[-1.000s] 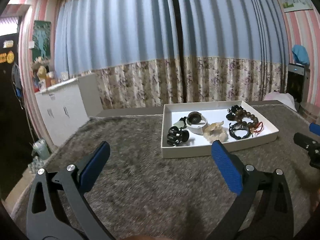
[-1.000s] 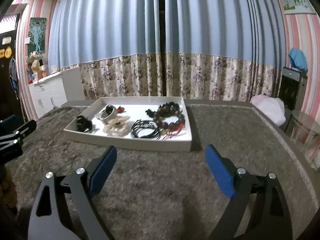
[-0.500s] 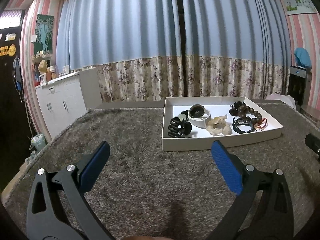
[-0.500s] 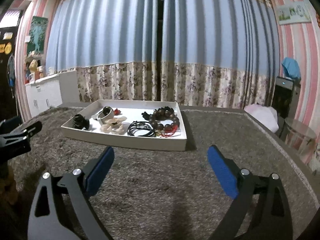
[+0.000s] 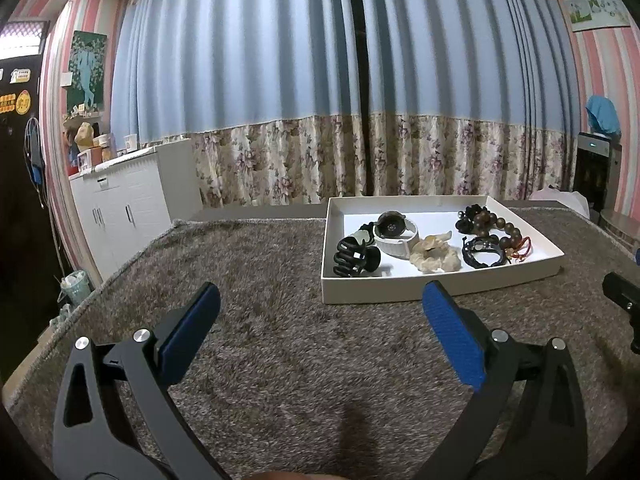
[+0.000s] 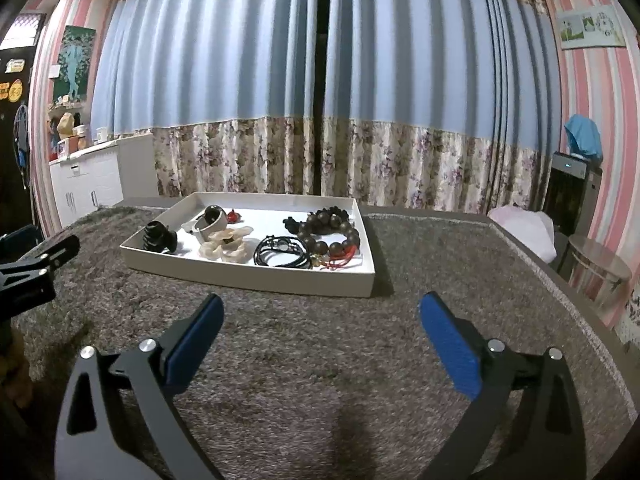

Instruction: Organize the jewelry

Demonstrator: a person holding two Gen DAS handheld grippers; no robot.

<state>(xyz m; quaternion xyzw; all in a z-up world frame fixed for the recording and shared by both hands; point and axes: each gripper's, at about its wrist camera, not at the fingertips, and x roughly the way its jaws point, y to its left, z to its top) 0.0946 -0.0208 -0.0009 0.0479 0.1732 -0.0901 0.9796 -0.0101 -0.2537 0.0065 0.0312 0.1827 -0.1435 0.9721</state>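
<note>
A shallow white tray (image 5: pixel 440 292) sits on the grey shaggy cloth. In it lie a black claw clip (image 5: pixel 356 258), a white-banded watch (image 5: pixel 396 236), a cream fabric flower (image 5: pixel 434 254), a black cord bracelet (image 5: pixel 482 252) and a dark wooden bead bracelet (image 5: pixel 492 224). My left gripper (image 5: pixel 320 304) stands open in front of the tray's near left corner, with nothing between its fingers. In the right wrist view the tray (image 6: pixel 248 276) lies ahead and to the left. My right gripper (image 6: pixel 320 312) is short of it, its jaws opening wide with only cloth between them.
The cloth-covered table ends at a border on the right (image 6: pixel 560 292), with a round stool (image 6: pixel 600 268) and a pink bag (image 6: pixel 524 228) beyond. A white cabinet (image 5: pixel 124 208) stands at the left. Curtains hang behind the table. Each gripper shows at the edge of the other's view.
The right gripper's fingers have spread a little wider. Both views have shifted slightly, with the tray staying ahead. Nothing in the tray has moved.
</note>
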